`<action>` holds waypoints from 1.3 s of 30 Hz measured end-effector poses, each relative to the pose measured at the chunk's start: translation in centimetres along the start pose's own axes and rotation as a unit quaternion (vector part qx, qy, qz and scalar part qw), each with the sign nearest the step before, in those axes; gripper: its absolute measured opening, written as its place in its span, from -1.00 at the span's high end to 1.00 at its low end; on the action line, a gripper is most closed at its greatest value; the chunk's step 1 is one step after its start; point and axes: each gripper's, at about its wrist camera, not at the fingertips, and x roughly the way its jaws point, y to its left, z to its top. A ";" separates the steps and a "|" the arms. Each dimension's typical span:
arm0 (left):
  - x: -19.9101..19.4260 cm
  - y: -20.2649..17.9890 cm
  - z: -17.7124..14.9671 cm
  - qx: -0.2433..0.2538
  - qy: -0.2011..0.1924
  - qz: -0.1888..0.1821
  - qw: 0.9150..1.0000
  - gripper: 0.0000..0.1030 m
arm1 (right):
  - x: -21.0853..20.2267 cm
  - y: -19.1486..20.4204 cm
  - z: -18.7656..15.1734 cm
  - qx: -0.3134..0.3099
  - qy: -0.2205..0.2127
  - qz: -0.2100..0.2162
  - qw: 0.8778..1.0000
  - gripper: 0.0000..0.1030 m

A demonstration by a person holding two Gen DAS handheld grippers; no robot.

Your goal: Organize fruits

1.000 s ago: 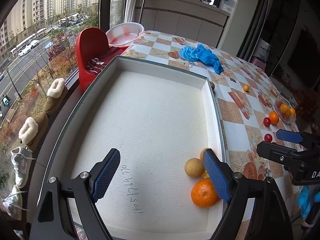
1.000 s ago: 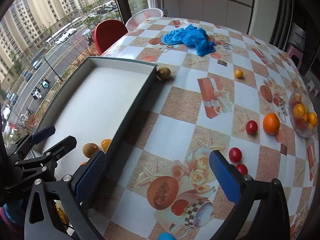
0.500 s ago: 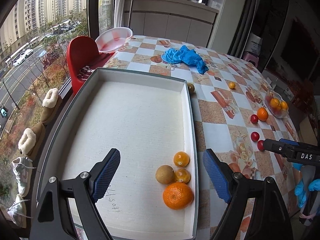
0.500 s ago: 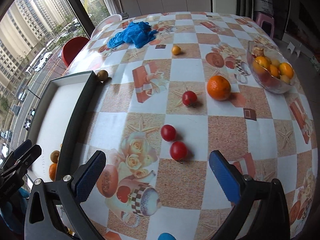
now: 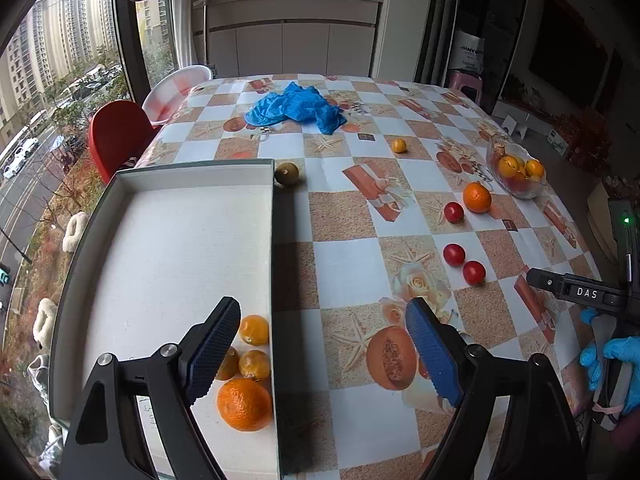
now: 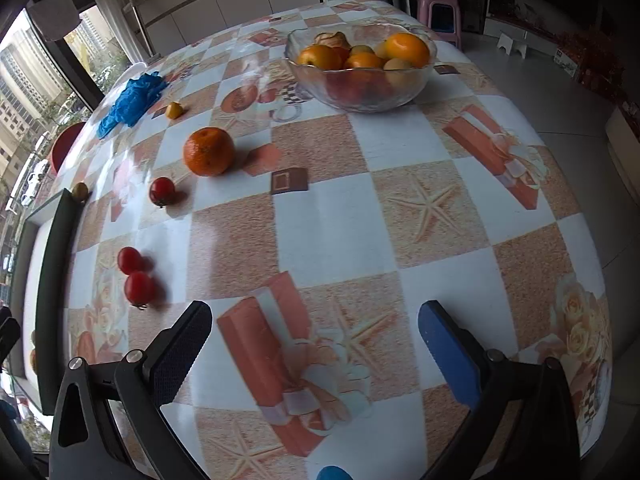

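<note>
- While the left wrist view shows the tray (image 5: 188,178) with four fruits, the right shows the glass bowl (image 6: 360,76) close.
- Tray's long axis runs away from camera.
- Left gripper (image 5: 320,346), right gripper (image 6: 316,340): both gaping, empty.

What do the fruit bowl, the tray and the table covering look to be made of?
Bowl: clear glass or hard plastic, since the fruit shows through its scalloped wall. Tray: looks like stiff cardboard, a matte white inside with dark outer walls and thin straight edges. Table covering: probably wipeable vinyl, a glossy printed check that catches window glare.
</note>
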 end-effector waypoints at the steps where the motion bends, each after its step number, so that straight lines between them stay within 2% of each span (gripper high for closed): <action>1: 0.0 -0.4 0.4 0.006 0.001 0.000 1.000 -0.66 | 0.0 -0.4 0.0 -0.004 -0.006 -0.008 1.000 -1.00; 7: 0.1 -2.1 5.1 0.048 -0.025 0.024 0.998 -0.66 | 0.5 -0.9 -0.3 -0.063 -0.043 -0.058 0.995 -1.00; 10: 1.1 -1.7 8.1 0.050 -0.028 0.037 0.998 -0.66 | 0.3 -0.9 -0.8 -0.075 -0.062 -0.049 0.994 -1.00; 14: 3.6 -0.4 11.3 0.022 -0.017 0.044 0.999 -0.66 | 0.3 -1.0 -1.1 -0.081 -0.085 -0.043 0.992 -1.00; 15: 4.5 -0.1 11.9 0.014 -0.011 0.041 0.999 -0.66 | 0.3 -1.0 -1.1 -0.081 -0.086 -0.043 0.992 -1.00; 17: 6.2 0.6 12.9 -0.013 0.006 0.001 1.000 -0.66 | 0.3 -1.0 -1.1 -0.081 -0.086 -0.043 0.992 -1.00; 19: 8.1 1.3 13.5 -0.050 0.025 -0.057 0.997 -0.66 | 0.3 -1.0 -1.1 -0.081 -0.086 -0.043 0.992 -1.00; 21: 9.6 1.4 14.2 -0.065 0.031 -0.087 0.994 -0.66 | 0.3 -1.0 -1.1 -0.081 -0.086 -0.043 0.992 -1.00; 24: 11.8 1.2 14.9 -0.062 0.042 -0.088 0.993 -0.66 | 0.3 -1.0 -1.1 -0.080 -0.086 -0.042 0.992 -1.00; 30: 16.1 1.8 15.7 -0.066 0.092 -0.062 0.992 -0.66 | 0.3 -1.0 -1.1 -0.080 -0.086 -0.042 0.992 -1.00; 32: 17.1 2.1 15.8 -0.068 0.109 -0.067 0.989 -0.66 | 0.3 -1.0 -1.1 -0.080 -0.086 -0.042 0.992 -1.00; 34: 18.0 2.1 15.7 -0.066 0.131 -0.051 0.988 -0.66 | 0.3 -1.0 -1.1 -0.081 -0.086 -0.042 0.992 -1.00; 37: 18.5 1.7 15.2 -0.051 0.144 -0.036 0.988 -0.66 | 0.3 -1.0 -1.1 -0.080 -0.086 -0.042 0.992 -1.00; 38: 18.3 1.3 15.0 -0.044 0.149 -0.044 0.987 -0.66 | 0.3 -1.0 -1.1 -0.080 -0.086 -0.042 0.992 -1.00; 39: 18.1 0.9 14.7 -0.039 0.156 -0.070 0.985 -0.66 | 0.3 -1.0 -1.1 -0.080 -0.086 -0.042 0.992 -1.00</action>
